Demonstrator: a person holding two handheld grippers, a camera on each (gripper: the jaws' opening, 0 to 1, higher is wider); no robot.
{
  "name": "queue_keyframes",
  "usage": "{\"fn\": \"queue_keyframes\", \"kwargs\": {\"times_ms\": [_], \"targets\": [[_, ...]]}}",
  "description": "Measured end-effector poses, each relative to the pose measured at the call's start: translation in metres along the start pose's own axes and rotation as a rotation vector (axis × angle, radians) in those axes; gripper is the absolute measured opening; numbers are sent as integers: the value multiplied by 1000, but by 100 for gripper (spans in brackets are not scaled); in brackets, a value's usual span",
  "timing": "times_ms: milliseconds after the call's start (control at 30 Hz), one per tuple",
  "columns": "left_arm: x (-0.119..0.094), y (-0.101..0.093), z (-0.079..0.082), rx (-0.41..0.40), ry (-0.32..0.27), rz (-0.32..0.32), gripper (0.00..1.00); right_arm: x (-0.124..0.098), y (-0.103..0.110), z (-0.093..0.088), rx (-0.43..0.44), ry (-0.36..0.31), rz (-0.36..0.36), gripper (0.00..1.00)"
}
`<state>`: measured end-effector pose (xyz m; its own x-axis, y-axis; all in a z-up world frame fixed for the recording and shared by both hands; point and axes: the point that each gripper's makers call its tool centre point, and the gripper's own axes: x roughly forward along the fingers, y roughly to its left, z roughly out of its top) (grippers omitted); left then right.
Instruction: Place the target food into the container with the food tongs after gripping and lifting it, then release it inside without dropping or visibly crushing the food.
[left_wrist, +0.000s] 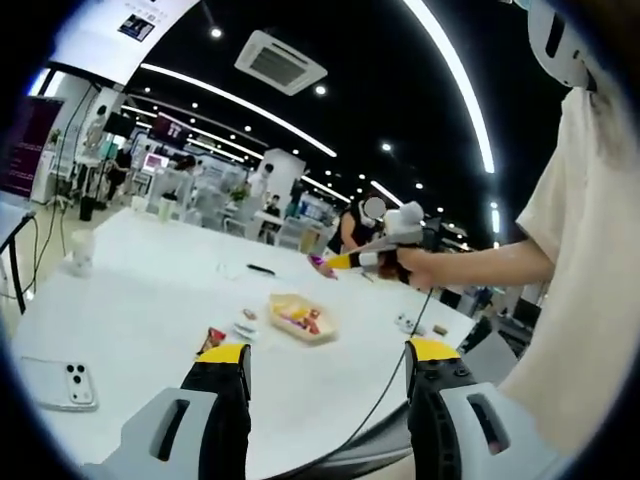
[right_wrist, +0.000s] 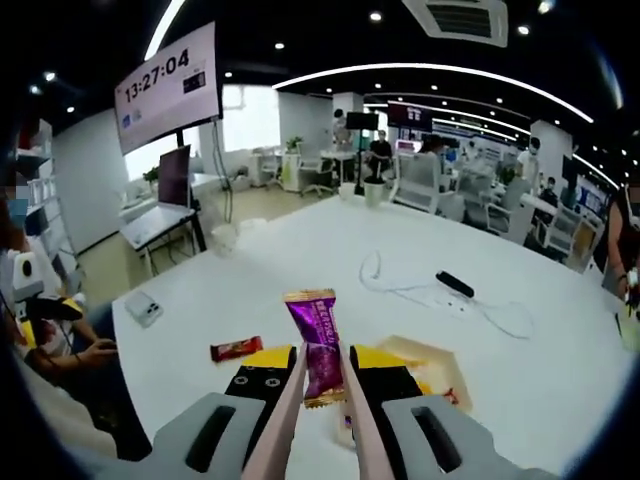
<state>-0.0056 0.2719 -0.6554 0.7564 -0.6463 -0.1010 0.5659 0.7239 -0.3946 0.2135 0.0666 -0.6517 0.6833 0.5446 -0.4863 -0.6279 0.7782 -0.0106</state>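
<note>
Purple foil marks the target: a wrapped snack bar (right_wrist: 315, 345) stands nearly upright at the lower centre of the right gripper view, pinched at its lower half between the two pale arms of the food tongs (right_wrist: 310, 420); the tongs are closed on it, and they in turn sit between the yellow-tipped jaws of the right gripper (right_wrist: 318, 375), which squeezes them together. From the left gripper view the same right gripper (left_wrist: 385, 258) shows at centre right, held by a hand (left_wrist: 425, 268), with the purple bar (left_wrist: 322, 264) at the tong tips, clear of the white table (left_wrist: 140, 300) and above and slightly right of the container (left_wrist: 300, 318); the bar is therefore lifted, not resting on anything. That container, a shallow yellowish tray with some wrapped items already in it, sits mid-frame in the left gripper view; in the right gripper view its edge (right_wrist: 440, 365) shows just right of the jaws at the lower centre. A red wrapped snack (right_wrist: 236, 348) lies on the table at lower left of that view, a black cable (right_wrist: 440, 295) trails at centre right. The left gripper (left_wrist: 328, 385) hangs at the bottom of its own view with jaws wide apart, holding nothing; a phone (left_wrist: 60, 383) lies at lower left.

Judging by this, the grip and lift are done and the carry is in hand; the next move calls for bringing the bar over the tray, lowering it inside, then easing the squeeze gently.
</note>
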Motion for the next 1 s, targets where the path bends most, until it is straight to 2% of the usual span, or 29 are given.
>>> {"fn": "queue_keyframes", "kwargs": {"times_ms": [433, 600, 1000], "targets": [[5, -3, -1, 0, 2, -20, 62, -12, -16, 6, 10, -20, -41, 20], [6, -5, -2, -4, 0, -27, 62, -19, -22, 16, 50, -52, -48, 20], [7, -5, -5, -10, -1, -35, 62, -28, -39, 21, 41, -58, -89, 20]]}}
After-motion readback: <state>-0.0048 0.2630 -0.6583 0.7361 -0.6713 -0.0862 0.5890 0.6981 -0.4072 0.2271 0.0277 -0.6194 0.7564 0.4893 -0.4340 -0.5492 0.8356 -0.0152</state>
